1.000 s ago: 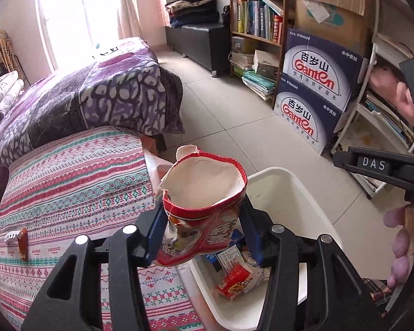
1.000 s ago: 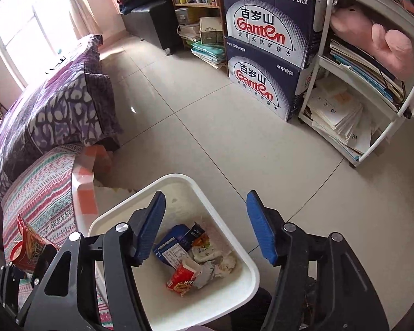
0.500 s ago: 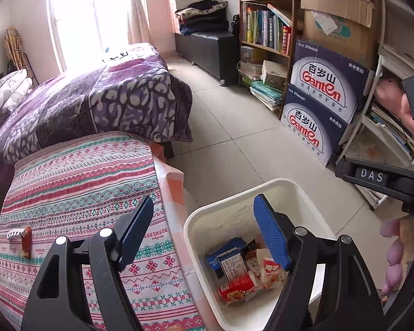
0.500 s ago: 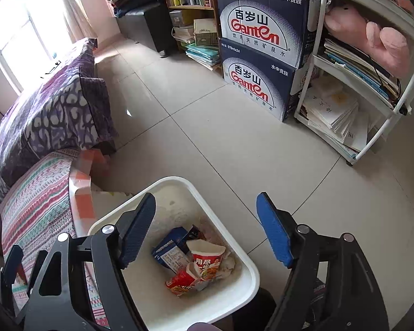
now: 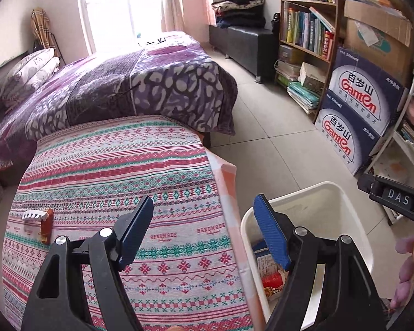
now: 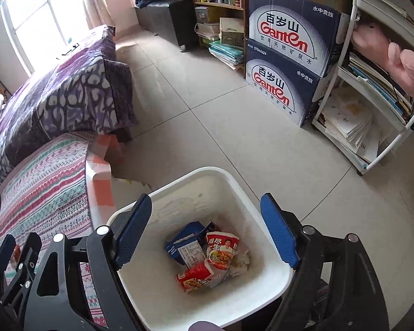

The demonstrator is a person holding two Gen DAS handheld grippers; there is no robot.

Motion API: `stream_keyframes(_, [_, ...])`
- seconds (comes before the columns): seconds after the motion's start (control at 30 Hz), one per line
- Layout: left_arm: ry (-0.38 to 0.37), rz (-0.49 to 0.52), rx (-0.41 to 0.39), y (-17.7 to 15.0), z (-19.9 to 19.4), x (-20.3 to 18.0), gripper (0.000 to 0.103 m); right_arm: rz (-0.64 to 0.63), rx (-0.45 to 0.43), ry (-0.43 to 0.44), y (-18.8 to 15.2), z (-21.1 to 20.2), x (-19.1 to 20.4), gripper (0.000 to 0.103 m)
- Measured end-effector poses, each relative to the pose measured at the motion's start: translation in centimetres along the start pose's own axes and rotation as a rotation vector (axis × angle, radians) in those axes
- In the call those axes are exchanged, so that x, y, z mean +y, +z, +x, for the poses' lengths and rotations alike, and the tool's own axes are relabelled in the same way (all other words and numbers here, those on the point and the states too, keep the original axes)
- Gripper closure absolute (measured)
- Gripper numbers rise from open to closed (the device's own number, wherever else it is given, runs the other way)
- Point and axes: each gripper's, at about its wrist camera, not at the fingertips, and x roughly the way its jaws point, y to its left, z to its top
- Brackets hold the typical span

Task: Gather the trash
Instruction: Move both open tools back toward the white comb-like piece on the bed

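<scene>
My left gripper (image 5: pixel 202 207) is open with nothing between its fingers, hovering over the patterned tablecloth (image 5: pixel 110 165) beside the white bin (image 5: pixel 331 190). A small red-brown wrapper (image 5: pixel 45 226) with a white toothed scrap lies on the cloth at the left. My right gripper (image 6: pixel 205 201) hangs over the white bin (image 6: pixel 234 176); its jaws are opening and hold nothing. In the bin lie a red noodle cup (image 6: pixel 220 251), a blue carton (image 6: pixel 185 240) and a red wrapper (image 6: pixel 196 275).
A bed with a purple blanket (image 5: pixel 124 88) stands behind the table. Two stacked dark blue water boxes (image 6: pixel 287 63), a bookshelf (image 5: pixel 303 27) and a white rack of papers (image 6: pixel 372 110) line the far side of the tiled floor (image 6: pixel 207 127).
The left gripper let go of the red noodle cup, which now lies in the bin, then swung left over the tablecloth. Both grippers' jaws stand wider than before.
</scene>
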Motion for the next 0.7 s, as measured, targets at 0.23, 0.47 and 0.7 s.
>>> stream_keyframes(0.23, [0.077,-0.063,0.041,0.0,0.9,4.5,0.028,-0.056,0.023,0.027,-0.7,0.4,3.7,0.025])
stream_keyframes(0.47, [0.2,-0.162,0.123,0.0,2.9,11.3,0.026,-0.11,0.036,0.058,-1.7,0.7,7.9,0.022])
stream_keyframes(0.7, [0.305,-0.341,0.201,-0.2,4.2,19.9,0.026,-0.165,0.069,0.086,-2.9,1.6,12.2,0.022])
